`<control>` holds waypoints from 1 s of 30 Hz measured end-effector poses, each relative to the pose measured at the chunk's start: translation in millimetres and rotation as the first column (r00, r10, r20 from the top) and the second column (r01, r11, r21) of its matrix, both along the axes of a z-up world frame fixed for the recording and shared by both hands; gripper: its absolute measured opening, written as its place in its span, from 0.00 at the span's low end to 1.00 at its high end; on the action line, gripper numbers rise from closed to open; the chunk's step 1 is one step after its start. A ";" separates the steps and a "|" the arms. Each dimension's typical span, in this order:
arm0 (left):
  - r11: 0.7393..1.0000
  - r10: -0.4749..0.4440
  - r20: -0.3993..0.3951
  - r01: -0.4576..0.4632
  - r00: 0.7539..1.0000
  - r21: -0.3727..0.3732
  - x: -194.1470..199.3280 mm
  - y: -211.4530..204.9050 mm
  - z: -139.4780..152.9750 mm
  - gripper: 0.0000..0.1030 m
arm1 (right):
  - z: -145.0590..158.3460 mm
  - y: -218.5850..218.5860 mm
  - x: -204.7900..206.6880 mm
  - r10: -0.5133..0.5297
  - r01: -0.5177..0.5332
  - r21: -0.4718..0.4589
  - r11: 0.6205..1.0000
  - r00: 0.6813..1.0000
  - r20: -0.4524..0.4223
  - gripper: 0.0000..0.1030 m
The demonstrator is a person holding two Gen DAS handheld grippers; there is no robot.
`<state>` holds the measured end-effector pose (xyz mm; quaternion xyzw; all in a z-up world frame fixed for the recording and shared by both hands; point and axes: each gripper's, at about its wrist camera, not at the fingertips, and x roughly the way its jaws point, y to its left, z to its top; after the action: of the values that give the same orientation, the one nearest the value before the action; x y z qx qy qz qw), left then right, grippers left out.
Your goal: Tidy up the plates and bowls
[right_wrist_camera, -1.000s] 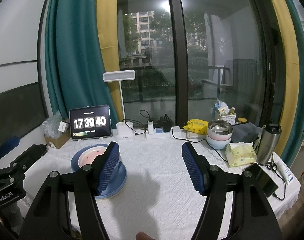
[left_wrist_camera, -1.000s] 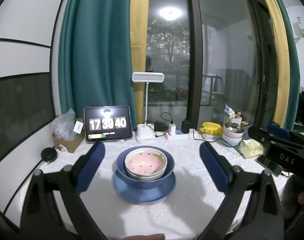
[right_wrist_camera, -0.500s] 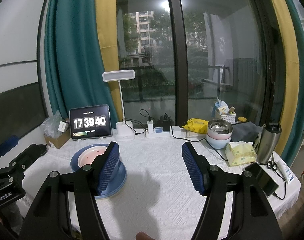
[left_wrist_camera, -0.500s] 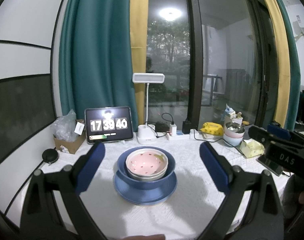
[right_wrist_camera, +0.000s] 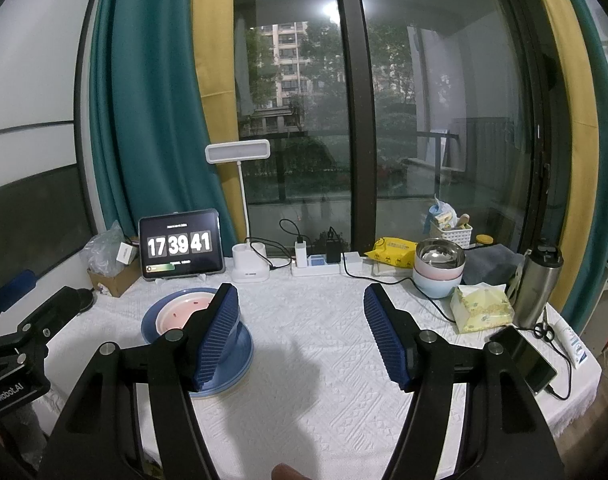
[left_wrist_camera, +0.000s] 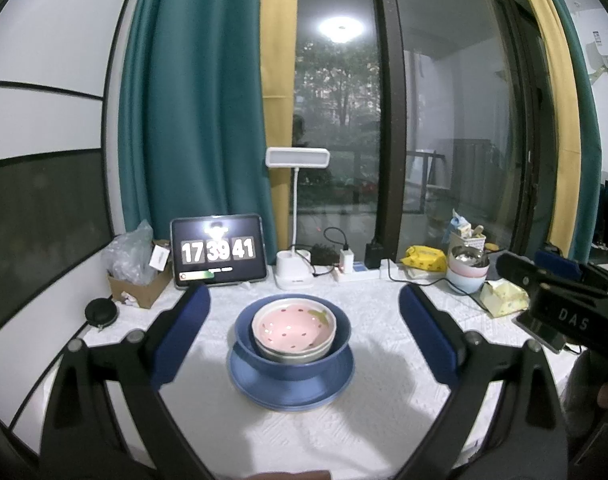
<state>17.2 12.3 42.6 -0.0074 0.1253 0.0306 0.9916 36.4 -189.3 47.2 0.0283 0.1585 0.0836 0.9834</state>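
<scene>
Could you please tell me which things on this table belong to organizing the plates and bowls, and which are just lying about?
Job: pink bowl, blue bowl, blue plate, stacked bowls.

Lying about: tablet clock, desk lamp, tissue pack, flask, phone.

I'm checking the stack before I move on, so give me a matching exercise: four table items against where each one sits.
Items:
1. pink strawberry bowl
2. blue bowl
3. steel bowl
4. tablet clock

Places:
A. propped at the back left
B. on the blue plate
C. top of the pastel bowl stack, back right
D. topmost in the nest inside the blue bowl

Pairs: 1-D, 2-B, 3-C, 4-A
</scene>
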 end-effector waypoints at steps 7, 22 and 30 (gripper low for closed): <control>1.000 0.001 0.000 -0.001 1.000 0.000 0.0 -0.4 0.0 0.94 | 0.4 -0.3 0.3 0.001 -0.001 0.000 1.000 1.000 -0.001 0.67; 1.000 0.000 -0.002 0.000 1.000 0.000 0.0 -2.3 0.2 0.94 | 0.7 -0.5 0.6 0.001 -0.001 0.001 1.000 1.000 -0.003 0.67; 1.000 -0.005 -0.004 0.005 1.000 0.001 0.5 -4.1 0.3 0.94 | 0.6 -0.4 0.9 0.001 -0.001 0.000 1.000 1.000 -0.004 0.67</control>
<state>17.7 8.2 42.9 -0.0066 0.1275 0.0280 0.9914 37.4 -189.8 47.8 0.0284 0.1603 0.0842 0.9831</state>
